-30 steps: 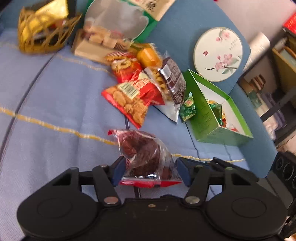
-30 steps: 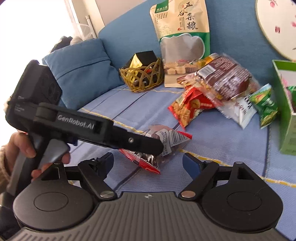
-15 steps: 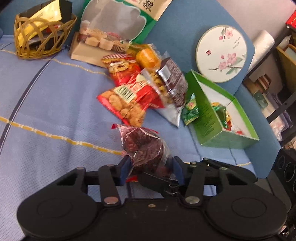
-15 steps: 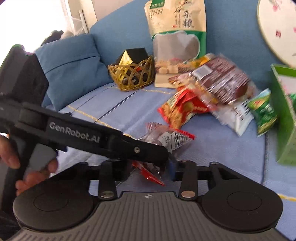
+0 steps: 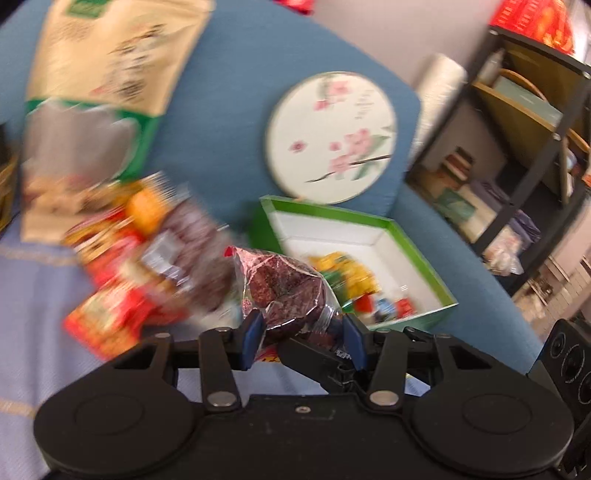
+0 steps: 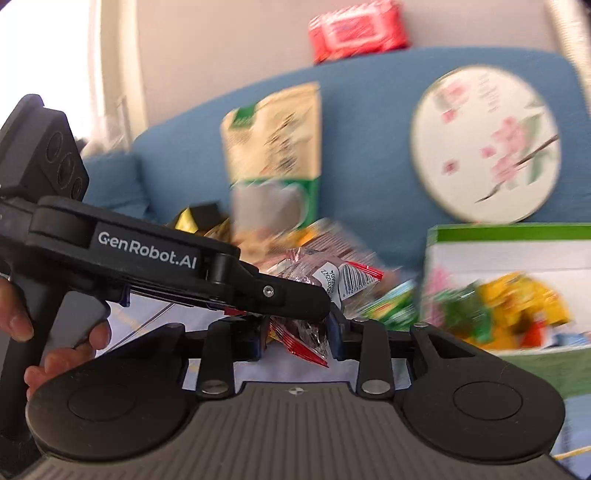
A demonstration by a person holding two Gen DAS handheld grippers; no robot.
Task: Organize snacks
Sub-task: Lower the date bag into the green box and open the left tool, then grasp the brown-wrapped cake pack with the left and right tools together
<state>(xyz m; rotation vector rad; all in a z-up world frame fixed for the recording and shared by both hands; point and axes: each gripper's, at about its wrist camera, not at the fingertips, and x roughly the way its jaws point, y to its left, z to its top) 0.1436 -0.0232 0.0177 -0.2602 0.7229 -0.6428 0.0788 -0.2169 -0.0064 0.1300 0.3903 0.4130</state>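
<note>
- The green box (image 5: pixel 417 254) sits open on the blue sofa (image 5: pixel 229 122), near the seat's right end, with its white inside showing. In it lie yellow, green and red wrapped snacks (image 5: pixel 347 273), bunched toward the near wall; the rest of its floor is bare white.
- A round flowered tin lid (image 5: pixel 332 136) leans against the sofa back just behind the box.
- The left tongs (image 5: pixel 301 338) are narrowed onto a clear packet of dark red-brown pieces (image 5: pixel 288 291), blue pads (image 5: pixel 251 332) pressing each side. The packet is lifted off the seat, beside the box's near left corner.
- The right tongs (image 6: pixel 297 336) are drawn in close around the lower, red-edged end of the same packet (image 6: pixel 332 277); whether their pads actually press it I cannot tell, since the left tool's black finger crosses in front.
- A heap of snack bags (image 5: pixel 140 266) lies on the seat left of the box, badly blurred; a tall beige and green pouch (image 5: pixel 103 74) stands against the sofa back behind it.
- Only the left wrist view shows a dark metal shelving rack (image 5: pixel 528 147) off the sofa's right end.
- Only the right wrist view shows the left tool's body marked GenRobot.AI (image 6: pixel 147 251), the person's left hand (image 6: pixel 55 354) on its grip, the packet's barcode label, and a red pack (image 6: pixel 358 29) on top of the sofa back.
</note>
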